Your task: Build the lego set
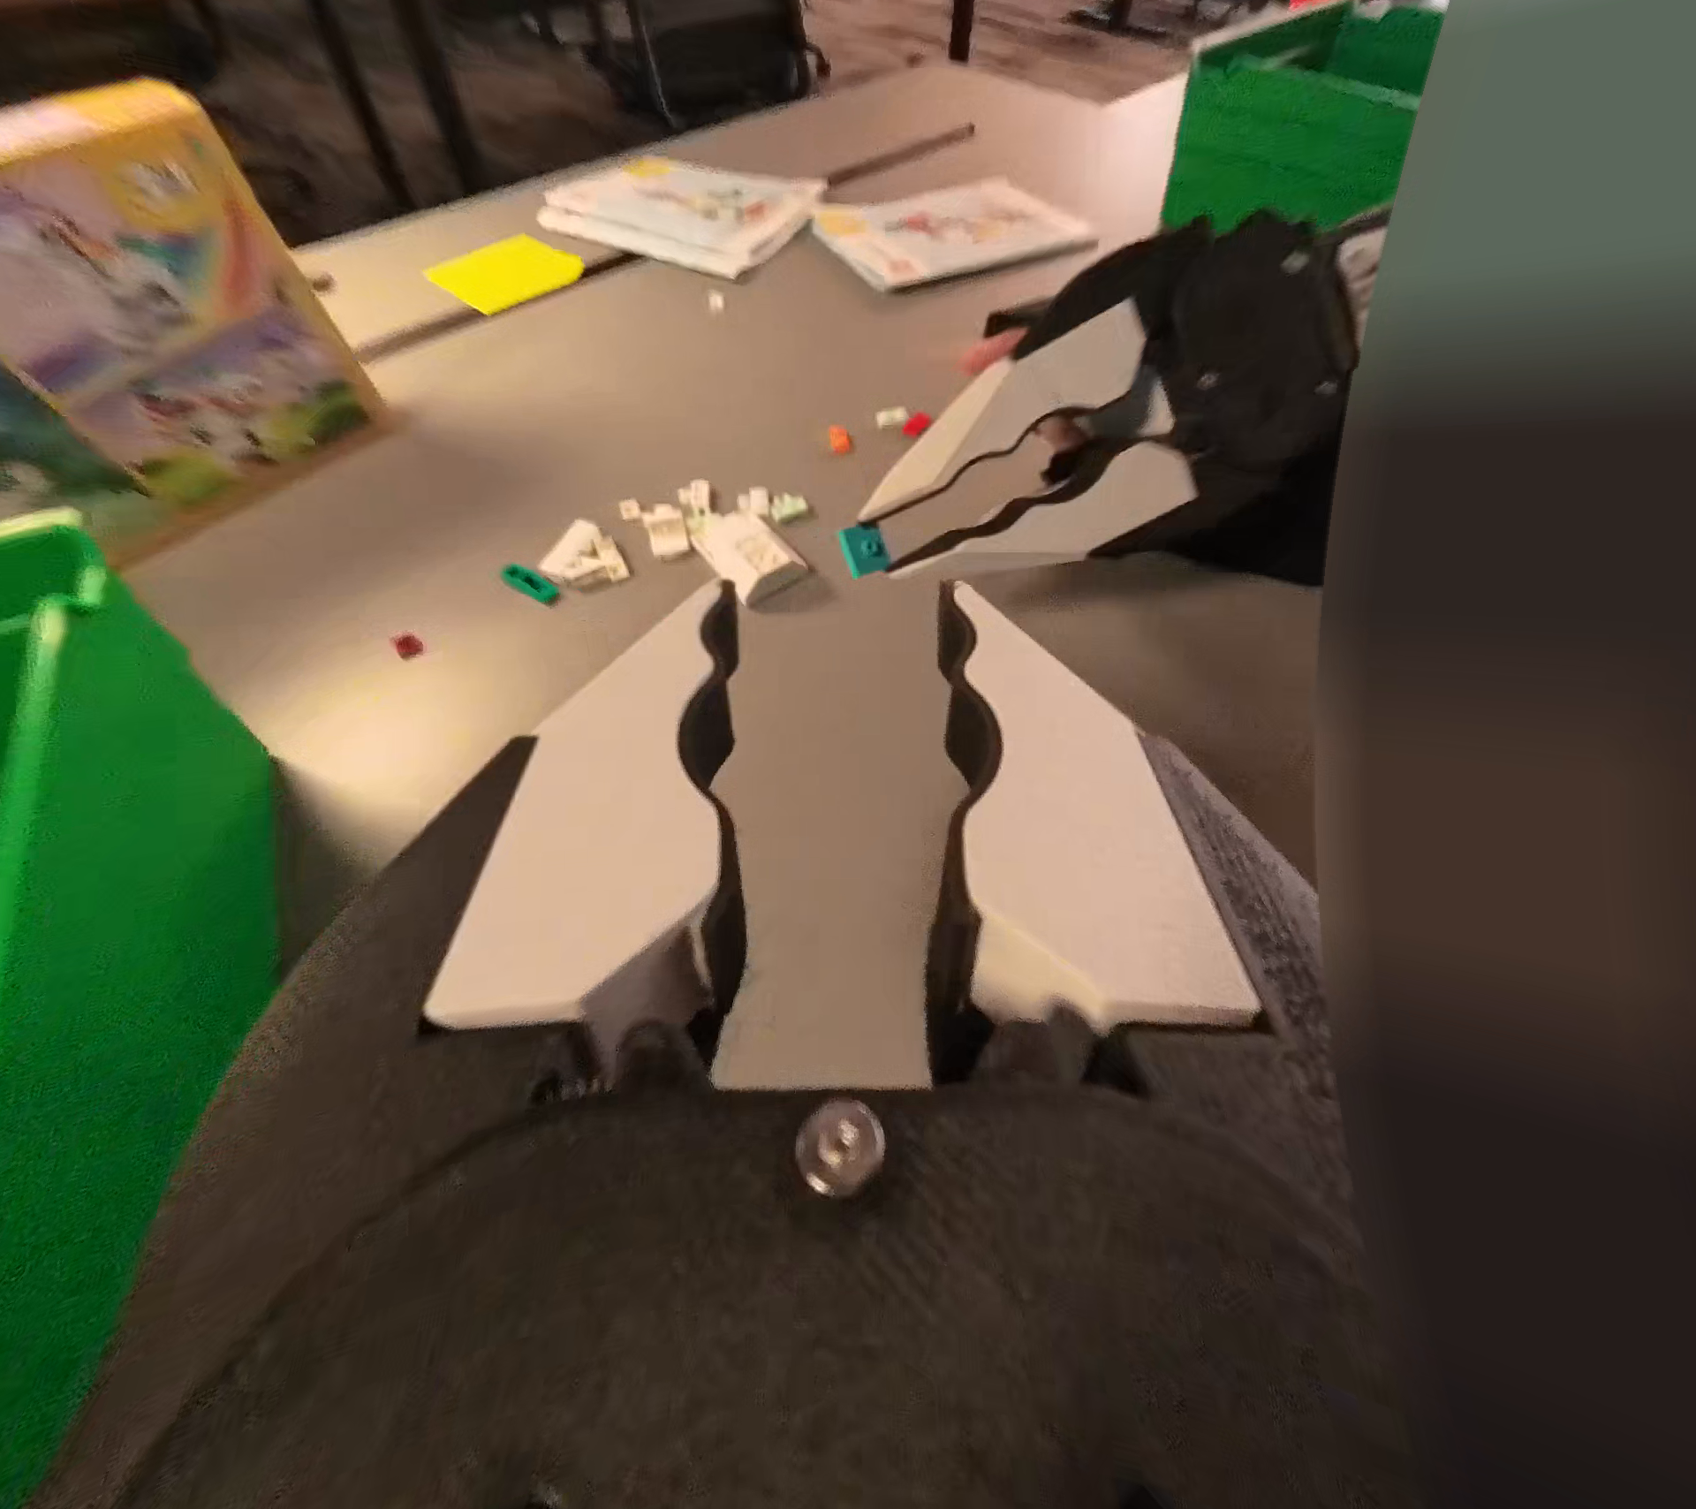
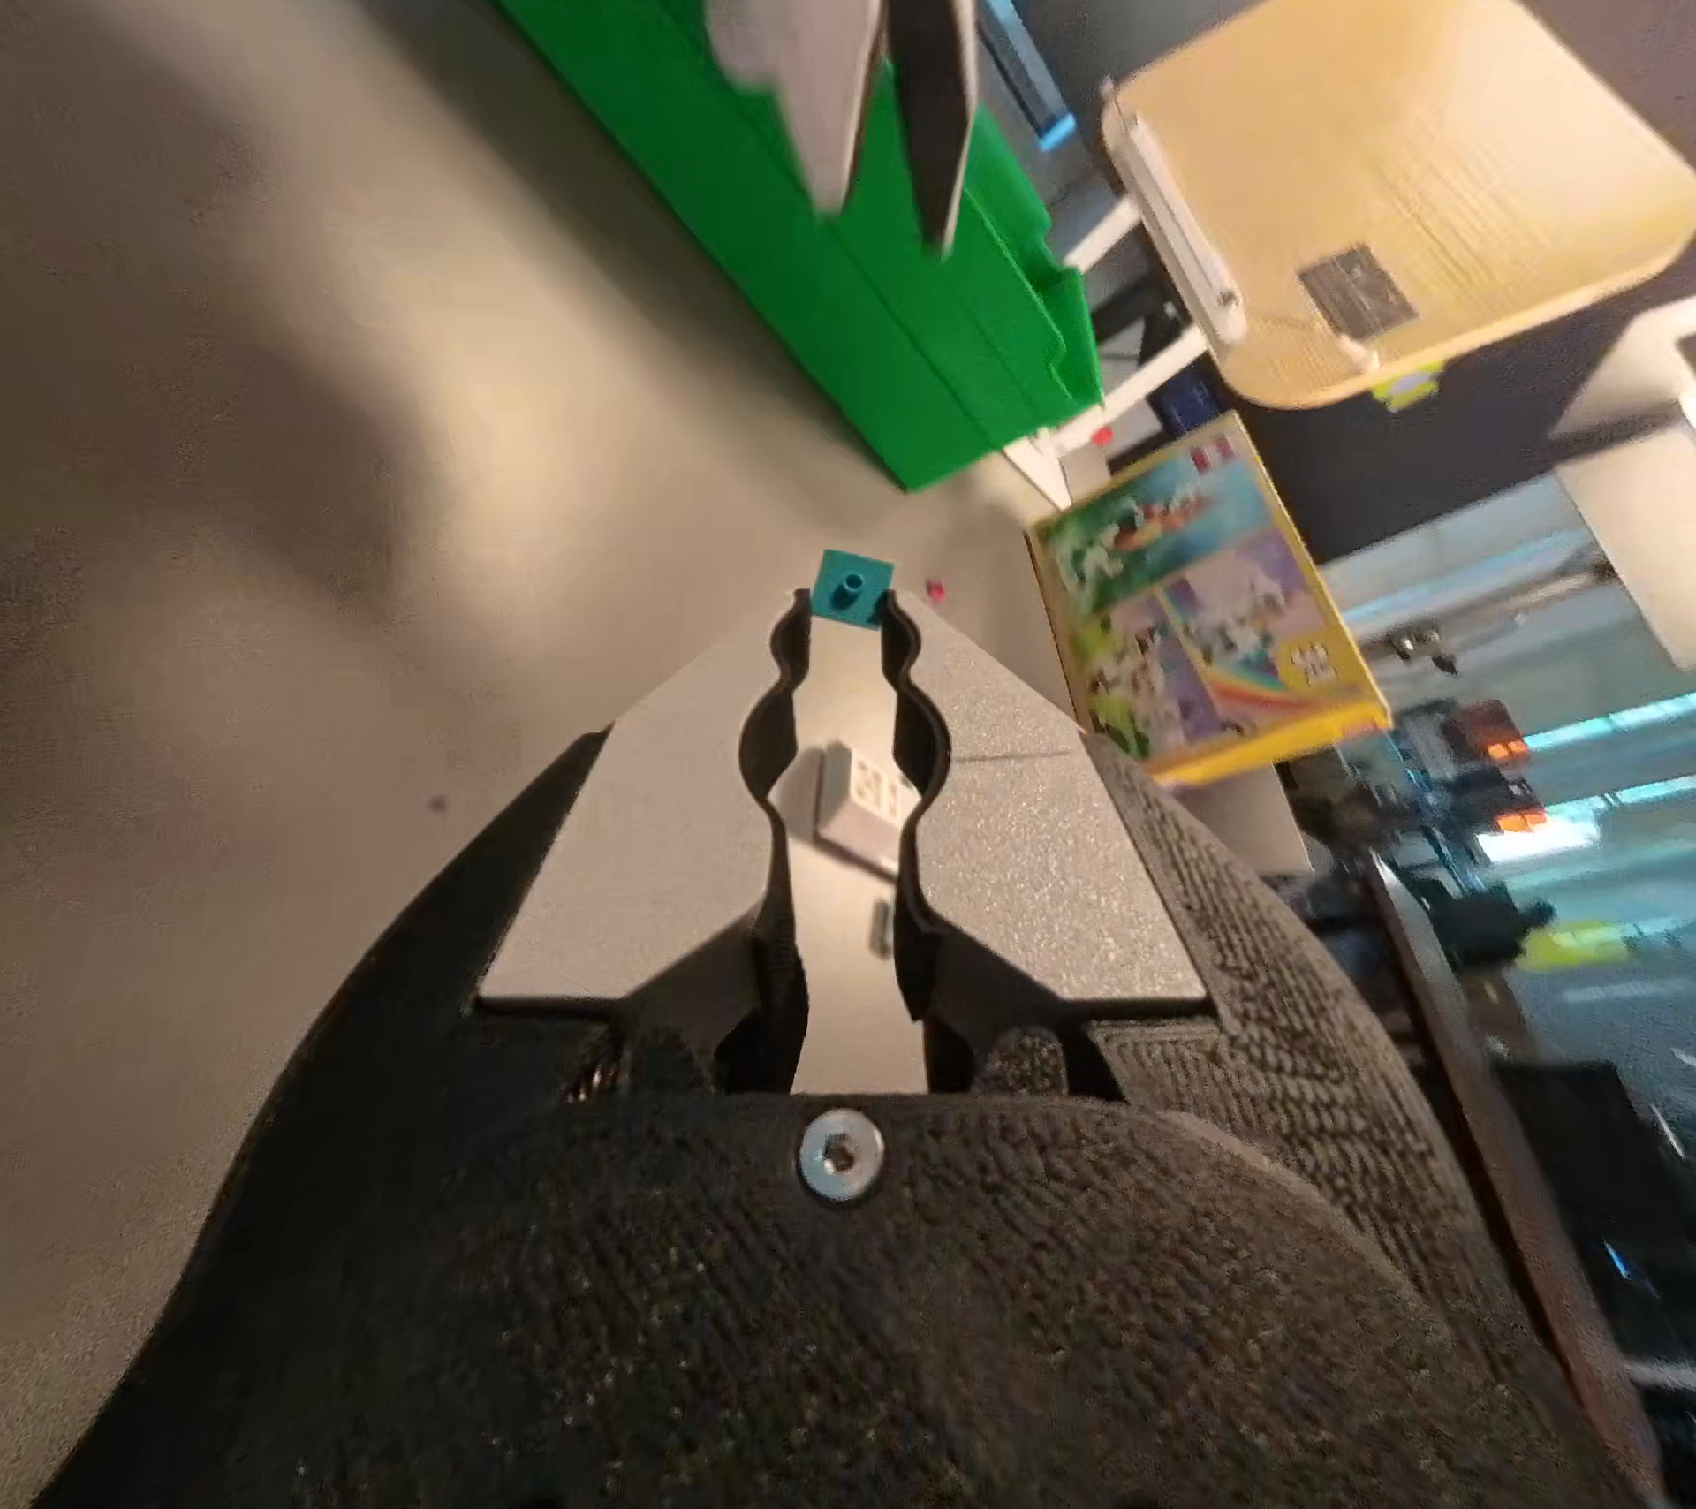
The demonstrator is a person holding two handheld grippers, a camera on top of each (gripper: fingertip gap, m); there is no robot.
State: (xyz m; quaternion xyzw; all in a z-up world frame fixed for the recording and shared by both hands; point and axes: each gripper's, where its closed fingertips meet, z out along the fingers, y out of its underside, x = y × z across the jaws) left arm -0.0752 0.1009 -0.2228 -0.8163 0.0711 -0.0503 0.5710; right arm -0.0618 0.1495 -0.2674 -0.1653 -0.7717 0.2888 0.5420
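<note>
Right gripper (image 2: 846, 600) pinches teal brick (image 2: 853, 588) — left gripper (image 1: 837, 602) gapes, empty.

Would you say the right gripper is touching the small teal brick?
Touching. The right wrist view shows the right gripper with both fingertips pressed against the teal brick, holding it clear of the table.
</note>
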